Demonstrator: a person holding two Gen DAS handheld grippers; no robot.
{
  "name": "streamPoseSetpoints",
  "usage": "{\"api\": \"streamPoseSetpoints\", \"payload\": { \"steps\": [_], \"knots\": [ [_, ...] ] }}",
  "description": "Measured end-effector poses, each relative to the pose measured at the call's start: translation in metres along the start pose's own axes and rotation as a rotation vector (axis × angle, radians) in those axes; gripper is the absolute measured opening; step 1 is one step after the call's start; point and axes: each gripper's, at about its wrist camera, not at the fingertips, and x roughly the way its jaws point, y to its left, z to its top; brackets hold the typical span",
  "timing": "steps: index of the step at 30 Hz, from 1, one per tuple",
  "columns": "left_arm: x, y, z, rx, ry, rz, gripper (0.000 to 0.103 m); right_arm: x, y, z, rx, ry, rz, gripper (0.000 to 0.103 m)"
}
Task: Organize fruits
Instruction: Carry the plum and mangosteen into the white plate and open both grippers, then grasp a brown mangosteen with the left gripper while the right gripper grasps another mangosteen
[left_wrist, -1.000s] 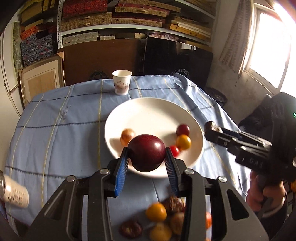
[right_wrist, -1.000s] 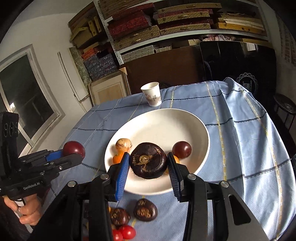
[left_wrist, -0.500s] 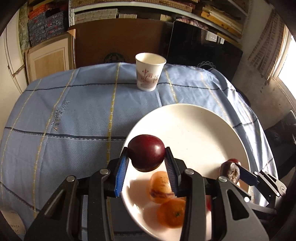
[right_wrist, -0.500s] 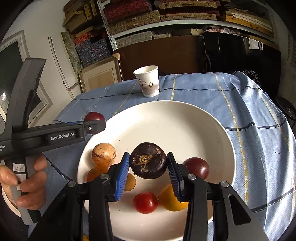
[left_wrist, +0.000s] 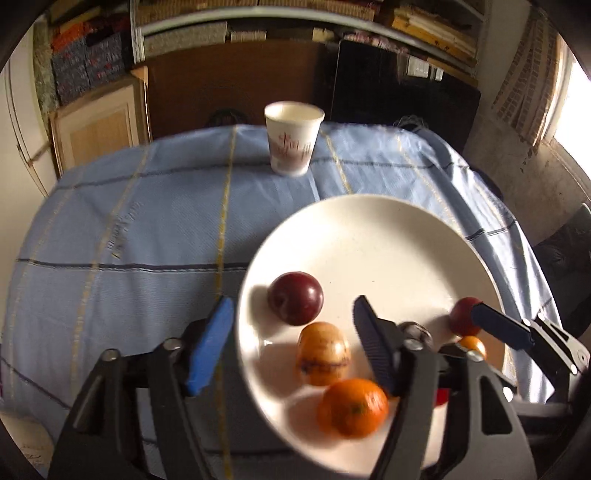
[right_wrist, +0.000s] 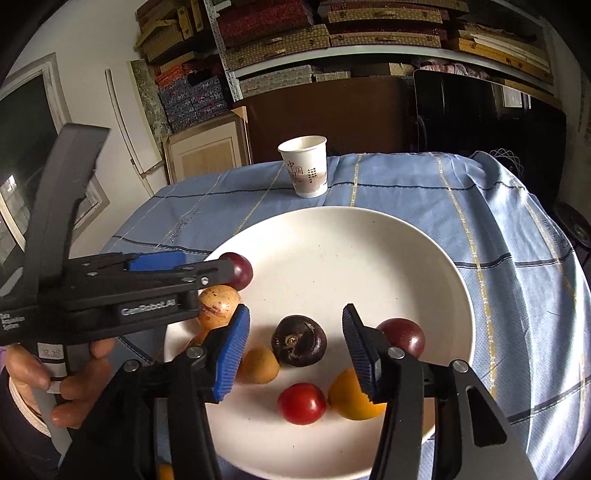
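A white plate (left_wrist: 388, 236) (right_wrist: 332, 251) sits on the blue cloth and holds several fruits. In the left wrist view my left gripper (left_wrist: 291, 343) is open, and a dark red plum (left_wrist: 295, 303) lies free on the plate just ahead of it, beside a tan fruit (left_wrist: 323, 353) and an orange (left_wrist: 352, 406). In the right wrist view my right gripper (right_wrist: 295, 350) is open over a dark purple fruit (right_wrist: 299, 340) resting on the plate. The left gripper also shows there at the left (right_wrist: 207, 269), with the plum (right_wrist: 240, 271) at its tip.
A white paper cup (left_wrist: 293, 138) (right_wrist: 306, 166) stands on the cloth beyond the plate. A red tomato (right_wrist: 301, 403), yellow fruits (right_wrist: 351, 395) and another dark red fruit (right_wrist: 402, 336) lie on the plate. Shelves and boards stand behind the table.
Both grippers have opened. The left one has let go of the dark red plum and the right one of the dark purple fruit; both fruits now lie on the plate.
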Motion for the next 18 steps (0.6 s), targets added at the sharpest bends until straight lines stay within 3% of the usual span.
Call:
{"api": "streamPoseSetpoints", "payload": {
  "steps": [4, 10, 18],
  "knots": [
    [-0.053, -0.010, -0.026, 0.044, -0.087, 0.024, 0.095, -0.023, 0.005, -0.009, -0.015, -0.014, -0.011, 0.056],
    [-0.115, -0.011, -0.088, 0.041, -0.166, 0.019, 0.098, -0.058, 0.008, -0.044, -0.026, -0.017, 0.024, 0.059],
    [-0.130, 0.005, -0.171, -0.001, -0.158, 0.062, 0.098, -0.068, 0.009, -0.093, -0.051, 0.049, 0.054, 0.059]
  ]
}}
